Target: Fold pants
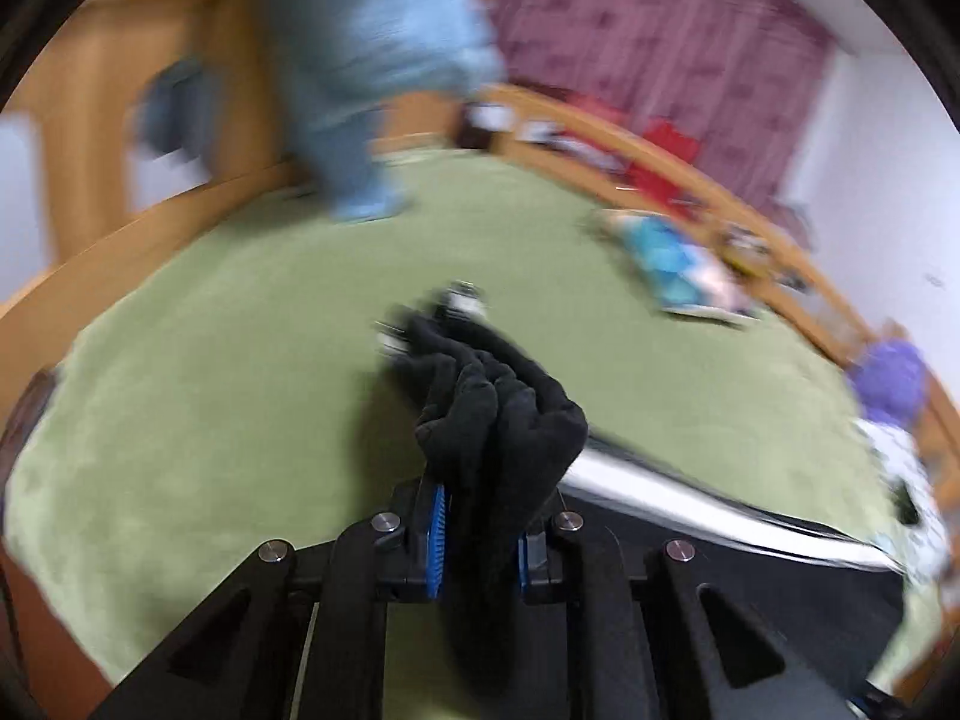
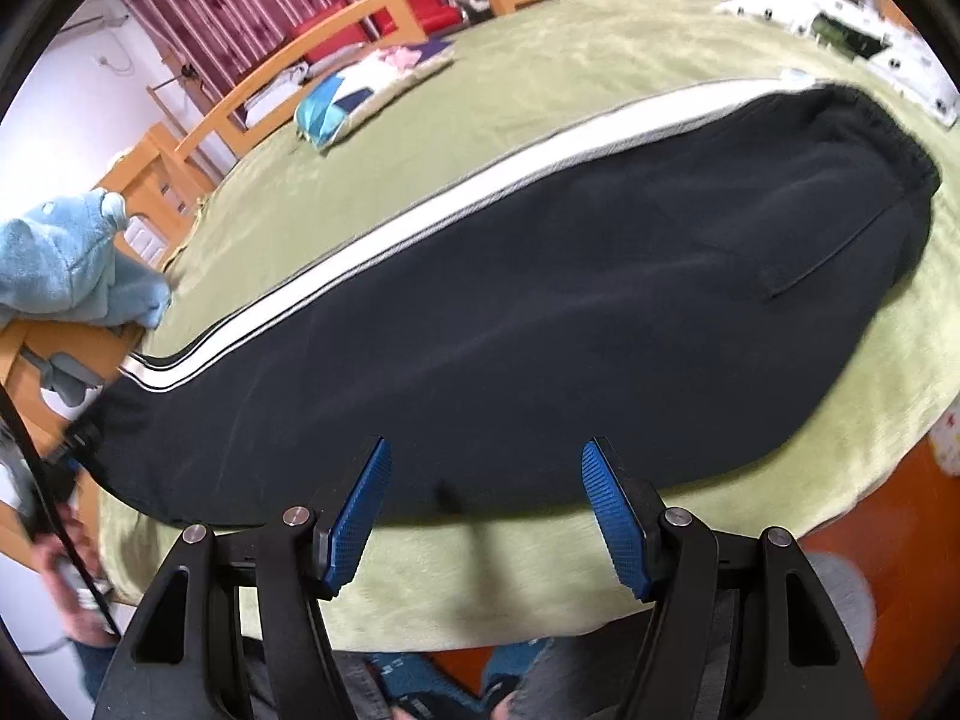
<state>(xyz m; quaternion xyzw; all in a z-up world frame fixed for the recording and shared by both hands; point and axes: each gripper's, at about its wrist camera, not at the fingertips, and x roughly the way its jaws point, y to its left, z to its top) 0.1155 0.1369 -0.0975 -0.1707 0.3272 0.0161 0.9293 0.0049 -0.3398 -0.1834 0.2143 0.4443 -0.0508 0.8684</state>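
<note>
Here the pants cuff is pinched in the closed left tool for folding over, while the right tool is held wide open, empty, above the bed.

Bed with green cover, wood rail along far edge. Black pants with white side stripe lie flat lengthwise on it. Blue cushion near far edge. White patterned pillow at far right corner. Blue plush at left end.
</note>
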